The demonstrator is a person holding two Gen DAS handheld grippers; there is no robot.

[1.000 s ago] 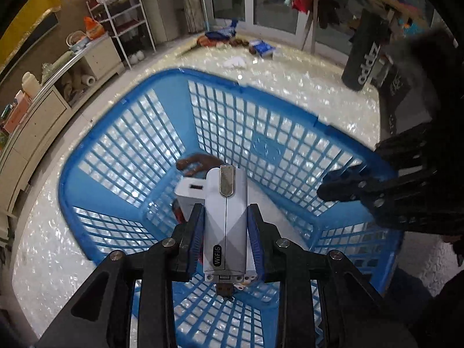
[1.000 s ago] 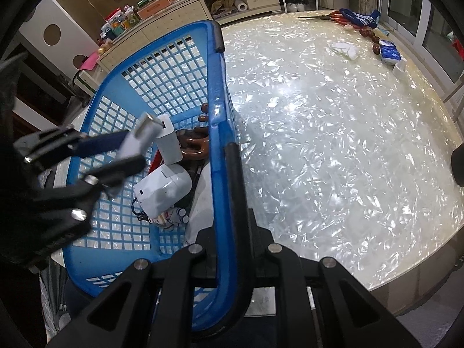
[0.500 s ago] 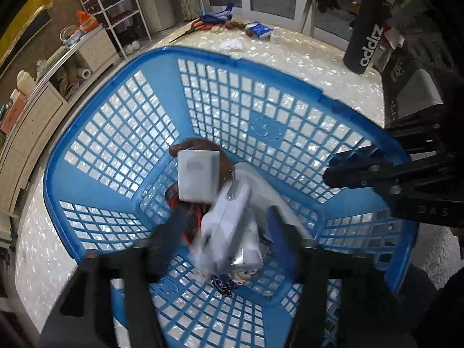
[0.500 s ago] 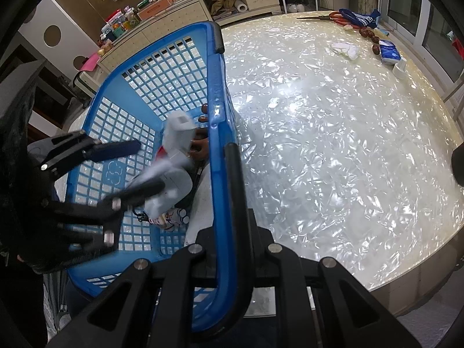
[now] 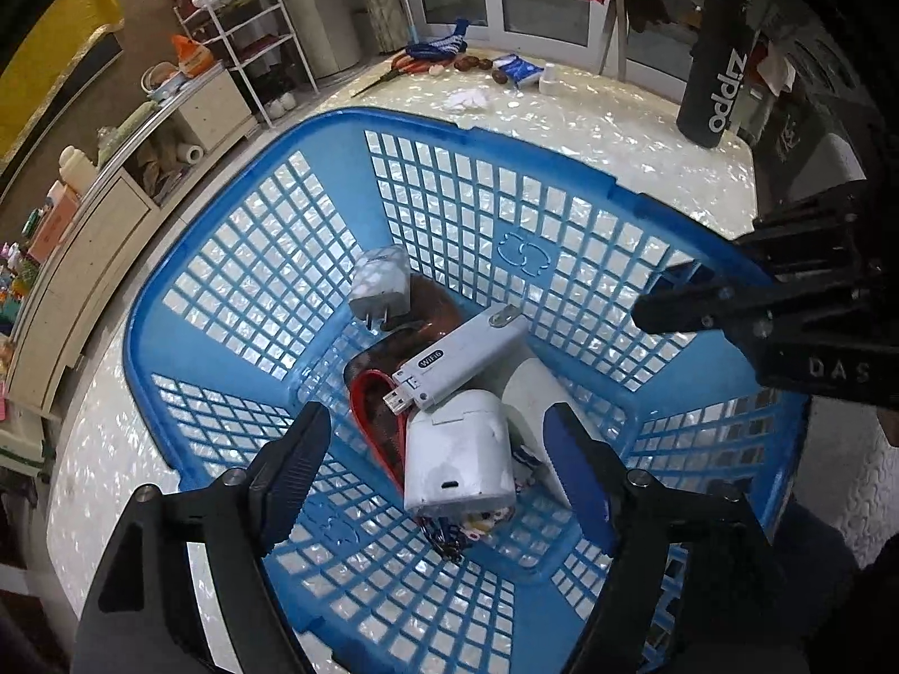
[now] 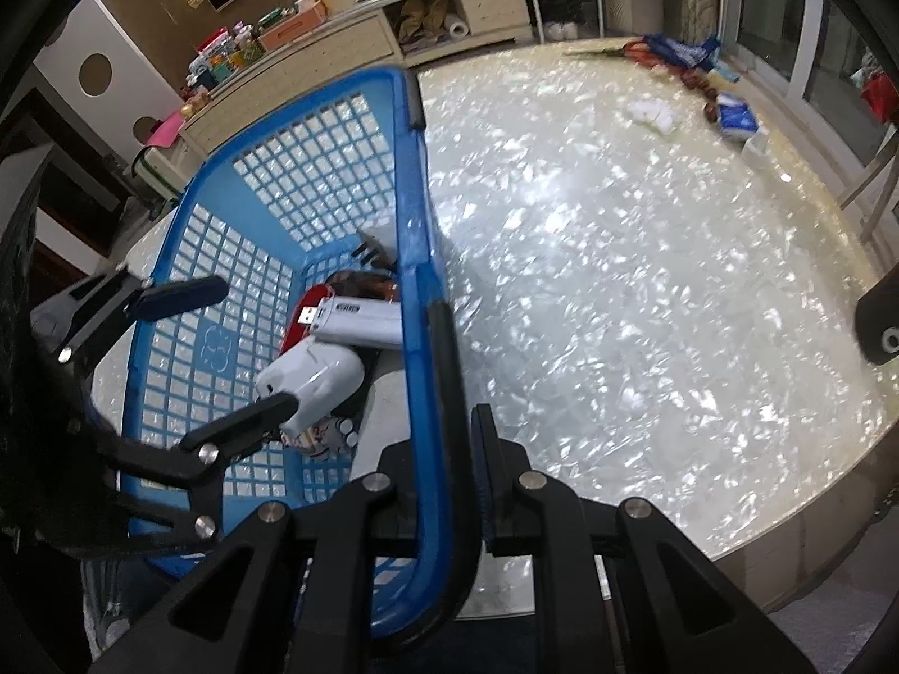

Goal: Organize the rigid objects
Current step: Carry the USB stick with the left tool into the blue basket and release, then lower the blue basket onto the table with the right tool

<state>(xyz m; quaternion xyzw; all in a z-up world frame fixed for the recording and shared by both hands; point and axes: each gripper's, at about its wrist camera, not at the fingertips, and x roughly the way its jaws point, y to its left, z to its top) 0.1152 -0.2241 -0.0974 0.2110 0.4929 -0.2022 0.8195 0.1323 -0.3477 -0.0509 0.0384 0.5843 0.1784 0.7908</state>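
A blue plastic basket (image 5: 253, 258) stands on a pearly white table (image 6: 618, 258). In it lie a white WiFi USB dongle (image 5: 461, 356), a white earbud case (image 5: 458, 460), a white wall charger (image 5: 381, 283), and brown and red items underneath. My left gripper (image 5: 435, 466) is open and empty above the basket. My right gripper (image 6: 455, 449) is shut on the basket's rim (image 6: 432, 382). The dongle (image 6: 359, 320) and the case (image 6: 314, 382) also show in the right wrist view, with my left gripper (image 6: 236, 348) above them.
At the table's far end lie scissors (image 5: 393, 70), a blue packet (image 5: 517, 70), a white crumpled thing (image 5: 472, 98) and small brown items. A black Zippo cylinder (image 5: 719, 90) stands at the right edge. Shelves and a low cabinet (image 5: 112, 213) stand beyond the table.
My left gripper opened and let go of the WiFi dongle, which dropped into the basket onto the other items. The right gripper kept its hold on the rim.
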